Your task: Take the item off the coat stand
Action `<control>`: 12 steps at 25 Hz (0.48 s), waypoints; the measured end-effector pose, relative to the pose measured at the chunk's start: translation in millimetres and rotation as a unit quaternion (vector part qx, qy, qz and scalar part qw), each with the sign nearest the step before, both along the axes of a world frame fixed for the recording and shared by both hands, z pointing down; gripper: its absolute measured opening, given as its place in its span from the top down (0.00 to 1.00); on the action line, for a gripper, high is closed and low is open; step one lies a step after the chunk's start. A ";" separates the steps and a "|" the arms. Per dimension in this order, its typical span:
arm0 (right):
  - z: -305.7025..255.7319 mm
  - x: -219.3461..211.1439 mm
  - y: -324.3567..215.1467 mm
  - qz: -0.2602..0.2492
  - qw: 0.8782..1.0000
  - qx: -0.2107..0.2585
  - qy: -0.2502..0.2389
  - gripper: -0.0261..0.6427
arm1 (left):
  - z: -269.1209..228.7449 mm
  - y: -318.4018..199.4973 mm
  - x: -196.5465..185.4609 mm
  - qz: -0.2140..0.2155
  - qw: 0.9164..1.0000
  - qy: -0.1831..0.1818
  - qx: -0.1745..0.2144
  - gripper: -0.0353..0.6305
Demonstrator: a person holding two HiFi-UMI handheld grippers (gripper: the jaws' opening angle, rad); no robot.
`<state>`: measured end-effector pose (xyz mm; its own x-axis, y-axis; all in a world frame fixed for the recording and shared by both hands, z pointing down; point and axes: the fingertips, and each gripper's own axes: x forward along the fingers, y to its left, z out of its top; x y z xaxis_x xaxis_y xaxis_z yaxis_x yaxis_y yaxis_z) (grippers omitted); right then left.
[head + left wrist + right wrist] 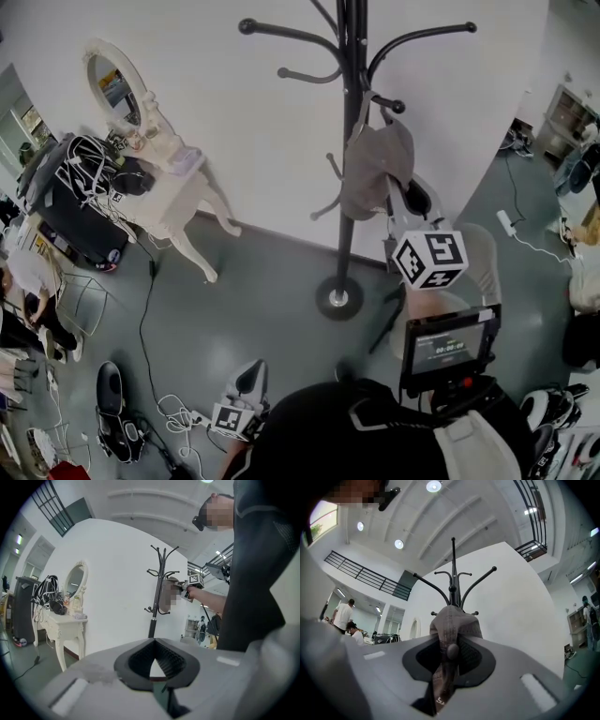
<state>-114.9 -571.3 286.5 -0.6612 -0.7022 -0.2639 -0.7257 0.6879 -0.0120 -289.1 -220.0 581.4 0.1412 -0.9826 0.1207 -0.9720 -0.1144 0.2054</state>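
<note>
A black coat stand (pixel 349 112) rises from a round base (pixel 339 298) in front of a white wall. A grey cap (pixel 375 169) hangs on one of its right-hand hooks. My right gripper (pixel 401 195) reaches up to the cap from below right. In the right gripper view the cap (pixel 452 630) runs down between the black pads (pixel 424 656), and the right gripper (pixel 451 651) is shut on its fabric. My left gripper (pixel 251 367) hangs low near my body, far from the stand. In the left gripper view its jaws (pixel 154 660) are shut with nothing in them.
A white dressing table (pixel 178 178) with an oval mirror stands to the left of the stand, with a black cart (pixel 66 202) draped in cables beside it. Cables (pixel 145 309) and shoes (pixel 111 394) lie on the grey floor. A person (pixel 28 281) sits at far left.
</note>
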 end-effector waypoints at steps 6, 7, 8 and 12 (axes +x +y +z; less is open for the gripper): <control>-19.4 9.1 11.1 0.006 1.000 0.013 -0.017 0.87 | -0.8 6.6 0.0 0.003 1.000 0.002 0.001 0.92; -22.0 11.3 12.9 0.007 1.000 0.016 -0.020 0.87 | -1.3 6.6 0.4 0.004 1.000 0.002 0.002 0.92; -24.3 13.2 14.7 0.008 1.000 0.018 -0.023 0.87 | -1.6 6.6 0.4 0.005 1.000 0.003 0.002 0.92; -33.1 20.4 24.1 0.014 0.999 0.028 -0.030 0.88 | -2.0 8.1 0.2 0.013 1.000 0.002 0.006 0.92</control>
<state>-94.5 -547.1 253.4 -0.6234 -0.7037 -0.3409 -0.7439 0.6680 -0.0183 -288.9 -211.9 579.4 0.1665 -0.9802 0.1076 -0.9679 -0.1417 0.2074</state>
